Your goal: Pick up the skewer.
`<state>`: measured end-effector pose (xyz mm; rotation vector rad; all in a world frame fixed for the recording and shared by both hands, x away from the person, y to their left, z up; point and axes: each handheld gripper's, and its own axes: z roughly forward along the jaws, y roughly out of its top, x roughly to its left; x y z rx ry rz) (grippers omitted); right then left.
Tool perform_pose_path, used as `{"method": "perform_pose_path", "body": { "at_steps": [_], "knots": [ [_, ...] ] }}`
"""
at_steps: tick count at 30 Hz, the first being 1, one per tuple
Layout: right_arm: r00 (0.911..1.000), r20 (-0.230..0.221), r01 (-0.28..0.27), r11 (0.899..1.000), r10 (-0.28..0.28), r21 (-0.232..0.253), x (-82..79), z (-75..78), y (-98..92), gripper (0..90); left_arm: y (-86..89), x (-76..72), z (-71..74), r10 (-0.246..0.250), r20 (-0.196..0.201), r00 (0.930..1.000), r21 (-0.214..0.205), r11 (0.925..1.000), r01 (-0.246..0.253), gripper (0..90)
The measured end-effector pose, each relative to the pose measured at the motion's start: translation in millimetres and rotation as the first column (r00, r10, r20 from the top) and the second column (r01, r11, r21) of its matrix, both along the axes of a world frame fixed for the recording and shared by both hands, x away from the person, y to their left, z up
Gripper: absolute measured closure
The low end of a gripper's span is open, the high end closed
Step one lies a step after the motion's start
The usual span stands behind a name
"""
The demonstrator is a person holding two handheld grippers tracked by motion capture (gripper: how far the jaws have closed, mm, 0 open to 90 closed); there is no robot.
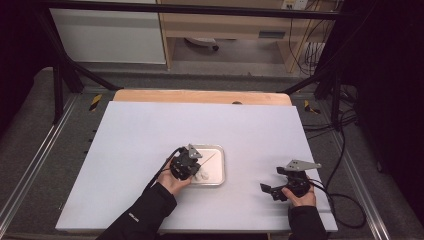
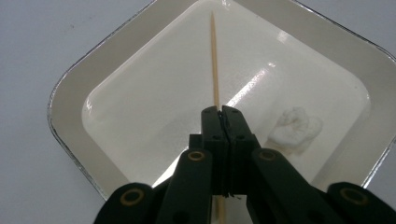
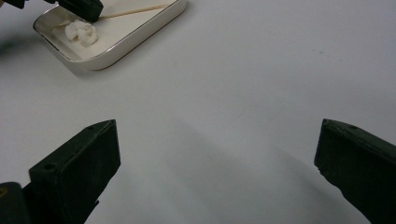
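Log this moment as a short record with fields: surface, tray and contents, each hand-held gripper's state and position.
surface: white table
tray: shallow cream tray, near table centre
contents: thin wooden skewer; small white lump in one corner
left hand-held gripper: shut on the skewer, over the tray, skewer tip pointing across the tray floor
right hand-held gripper: open, holding nothing, above bare table to the right of the tray

The person wore black sleeves [image 1: 145, 212]. Each black tool [image 1: 186, 167] carried a grey three-cornered plate on top. Brass-ringed pivots sat behind its jaws.
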<state>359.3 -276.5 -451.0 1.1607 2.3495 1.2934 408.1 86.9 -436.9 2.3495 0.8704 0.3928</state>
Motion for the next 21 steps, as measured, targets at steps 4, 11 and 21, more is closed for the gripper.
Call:
{"method": "perform_pose_path", "body": {
  "at_steps": [4, 11, 21],
  "knots": [
    [1.0, 0.002, 0.0, 1.0, 0.0, -0.002, 0.2, -0.1, 0.0, 0.9, 2.2, -0.4, -1.5, -0.004, 0.006, 1.0, -0.024, 0.9997, 0.004, 89.0],
    [1.0, 0.001, 0.002, 1.0, -0.002, -0.001, 0.0, -0.2, 0.4, 0.9, 5.6, -1.1, 2.2, -0.006, 0.017, 0.9998, -0.058, 0.9983, 0.006, 89.1],
    [0.9996, 0.028, -0.01, 1.0, 0.01, -0.014, 0.0, 2.9, 2.5, 0.7, 20.5, -6.4, 23.5, -0.039, 0.002, 0.9992, -0.091, 0.9951, 0.039, 89.1]
  ]
}}
